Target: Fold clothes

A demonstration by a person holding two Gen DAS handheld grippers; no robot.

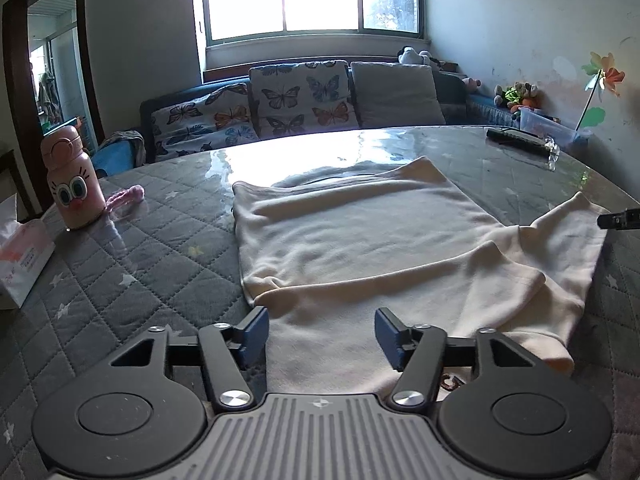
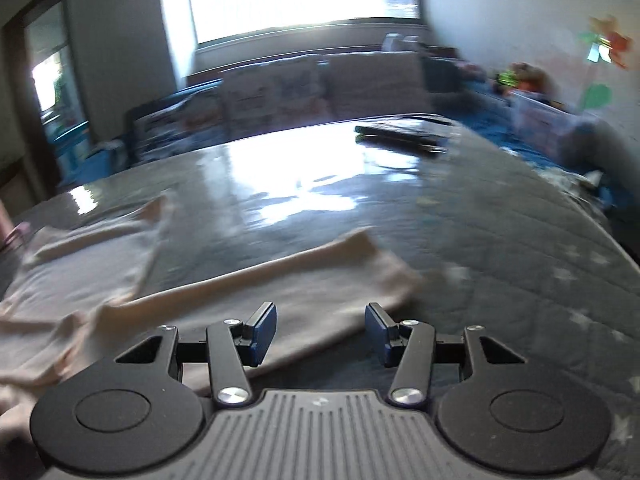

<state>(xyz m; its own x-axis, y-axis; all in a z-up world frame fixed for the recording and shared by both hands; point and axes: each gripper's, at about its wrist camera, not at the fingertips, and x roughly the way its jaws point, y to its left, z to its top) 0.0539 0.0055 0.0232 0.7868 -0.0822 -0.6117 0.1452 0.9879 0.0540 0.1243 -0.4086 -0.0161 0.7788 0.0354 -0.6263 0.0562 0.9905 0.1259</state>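
Two grippers I held over the cream garment (image 1: 360, 232): left gripper (image 1: 321, 336) at its near edge, right gripper (image 2: 321, 332) above its sleeve, both gaping, empty.

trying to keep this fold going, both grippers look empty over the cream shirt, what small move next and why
Probably bring the right gripper down onto the sleeve lying spread to the side and close on its edge, to fold it over the body. Both it and the left gripper are open and hold nothing, and the cream shirt has one side already folded in while this sleeve still sticks out on the table.
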